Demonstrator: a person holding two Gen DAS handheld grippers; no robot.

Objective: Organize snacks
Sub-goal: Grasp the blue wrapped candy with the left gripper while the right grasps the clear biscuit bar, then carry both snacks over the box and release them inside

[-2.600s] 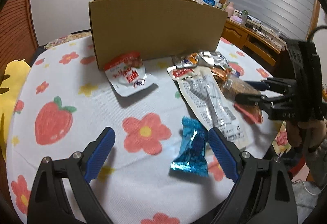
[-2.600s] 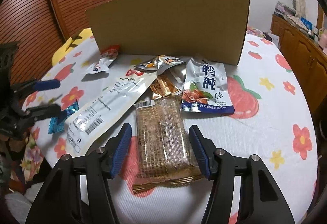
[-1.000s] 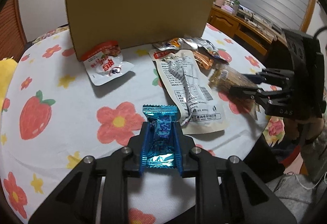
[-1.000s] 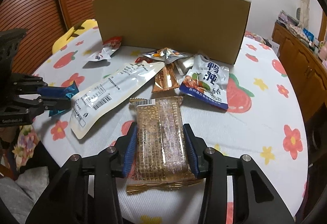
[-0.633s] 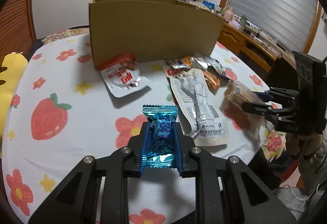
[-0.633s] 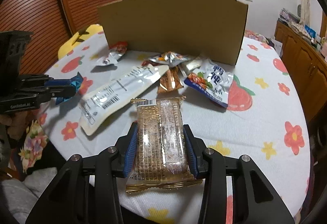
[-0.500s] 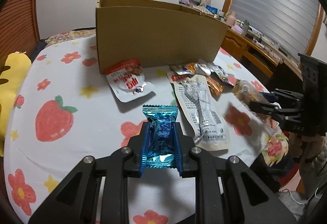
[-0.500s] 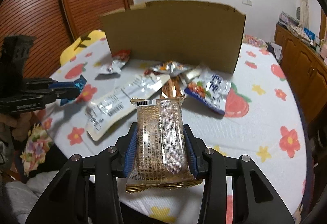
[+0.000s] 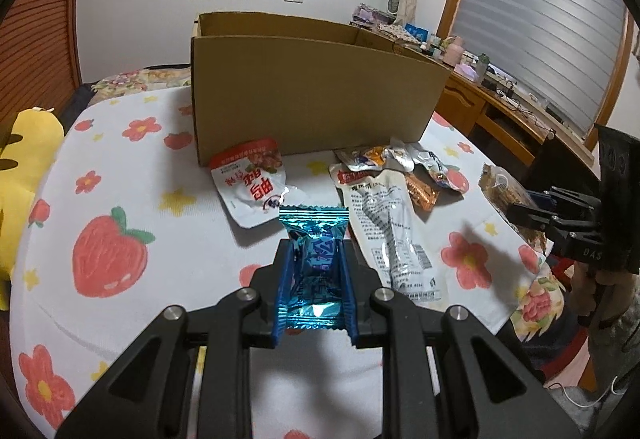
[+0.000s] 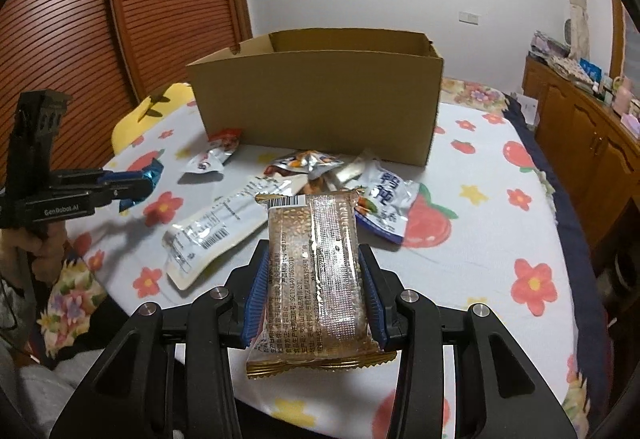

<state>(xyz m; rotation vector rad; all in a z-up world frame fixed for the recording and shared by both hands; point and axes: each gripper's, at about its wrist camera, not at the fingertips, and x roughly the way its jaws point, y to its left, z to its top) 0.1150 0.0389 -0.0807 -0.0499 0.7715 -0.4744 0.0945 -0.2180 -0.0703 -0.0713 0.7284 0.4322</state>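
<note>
My left gripper (image 9: 314,263) is shut on a small blue foil candy (image 9: 314,235), held above the near part of the table. The right gripper (image 10: 316,271) is shut on a brown sesame-bar packet (image 10: 314,259), also lifted off the cloth. An open cardboard box (image 9: 312,95) (image 10: 320,103) stands at the back of the table. In front of it lie a red-and-white pouch (image 9: 252,179), a long white packet (image 9: 390,227) (image 10: 224,223), a blue-and-white pouch (image 10: 384,199) and small foil packets (image 10: 308,161). Each gripper shows in the other's view: left gripper (image 10: 132,185), right gripper (image 9: 532,215).
The round table wears a white cloth with flowers and strawberries (image 9: 112,251). A yellow cushion (image 9: 24,143) lies at its left edge. A wooden sideboard (image 10: 580,127) with clutter runs along the right wall, and a slatted wooden door (image 10: 80,19) stands at the left.
Both grippers closed on their snacks, the left on the blue candy, the right on the sesame bar, and lifted them off the table. The box's open top now shows.
</note>
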